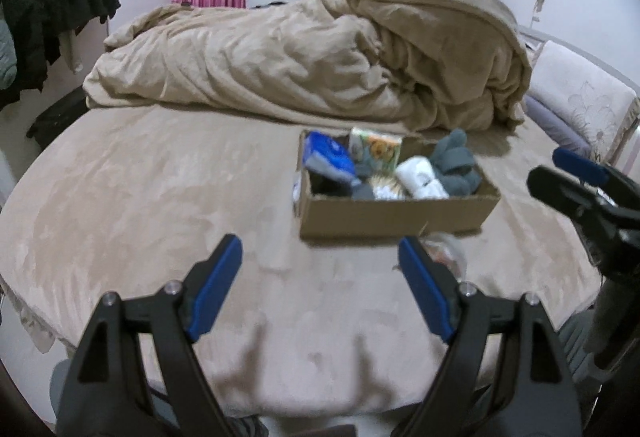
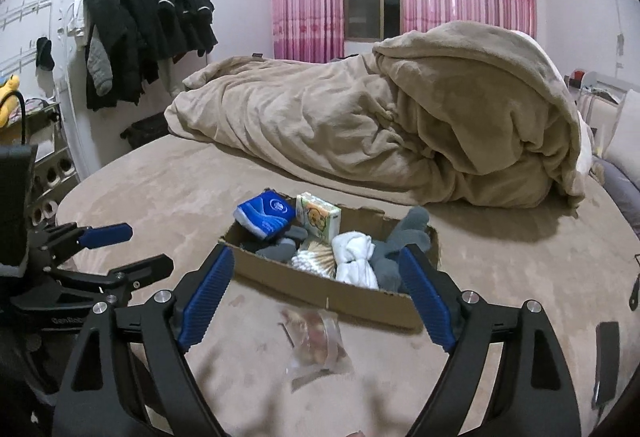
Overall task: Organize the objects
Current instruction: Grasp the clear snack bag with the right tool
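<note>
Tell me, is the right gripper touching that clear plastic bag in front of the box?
Apart. In the right wrist view the bag lies flat on the bed between the open right gripper fingers, with bare bedcover showing on both sides of it.

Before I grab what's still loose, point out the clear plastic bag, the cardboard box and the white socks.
clear plastic bag [image 2: 318, 347], right wrist view, middle of the bag.
cardboard box [image 2: 320, 287], right wrist view, near wall.
white socks [image 2: 356, 257], right wrist view, middle of the bundle.

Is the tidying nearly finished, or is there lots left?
Nearly done, it seems. The cardboard box already holds a blue pack, tissues, cotton swabs and socks. Both tongs, left and right, are open and empty. A clear bag still lies outside.
</note>
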`<state>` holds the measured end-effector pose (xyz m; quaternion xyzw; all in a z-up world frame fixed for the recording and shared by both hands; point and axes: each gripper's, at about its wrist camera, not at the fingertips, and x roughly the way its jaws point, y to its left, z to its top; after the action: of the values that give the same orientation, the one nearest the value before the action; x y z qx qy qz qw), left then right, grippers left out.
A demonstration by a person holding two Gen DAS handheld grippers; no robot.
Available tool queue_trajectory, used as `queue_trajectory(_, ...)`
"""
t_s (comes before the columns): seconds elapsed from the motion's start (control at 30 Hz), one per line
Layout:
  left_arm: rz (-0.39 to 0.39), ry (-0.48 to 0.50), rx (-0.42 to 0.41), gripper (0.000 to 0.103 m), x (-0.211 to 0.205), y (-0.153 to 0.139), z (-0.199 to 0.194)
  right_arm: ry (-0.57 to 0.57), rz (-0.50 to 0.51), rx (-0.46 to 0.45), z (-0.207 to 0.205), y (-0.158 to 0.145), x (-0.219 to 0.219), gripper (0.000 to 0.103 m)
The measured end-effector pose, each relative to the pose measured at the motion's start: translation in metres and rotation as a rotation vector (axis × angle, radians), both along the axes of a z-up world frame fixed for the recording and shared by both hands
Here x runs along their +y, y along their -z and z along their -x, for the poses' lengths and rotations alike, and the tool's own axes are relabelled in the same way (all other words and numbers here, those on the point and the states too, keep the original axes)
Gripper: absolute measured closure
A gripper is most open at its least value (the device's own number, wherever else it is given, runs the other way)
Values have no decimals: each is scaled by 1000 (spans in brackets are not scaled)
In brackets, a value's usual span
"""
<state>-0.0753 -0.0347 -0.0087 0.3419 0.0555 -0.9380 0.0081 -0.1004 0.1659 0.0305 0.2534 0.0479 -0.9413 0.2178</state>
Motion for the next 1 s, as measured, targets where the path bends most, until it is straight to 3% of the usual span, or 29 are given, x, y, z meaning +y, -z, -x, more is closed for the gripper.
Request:
queue_trajectory(0.23, 19, 6, -44, 21, -2, 27, 7, -15, -29, -93, 10, 36, -3, 13)
queue_trajectory(0.8, -28, 15, -145, 21, -6, 87, 36, -10, -50, -330, 60, 131, -12, 14)
queue_trajectory(0.87, -31, 9, -158, 21, -6, 93, 39, -7, -52, -353, 64, 138, -12, 28)
queue_trajectory(1.0, -41, 12, -175, 21, -5, 101, 41, -25, -34, -351, 61, 143, -10, 40)
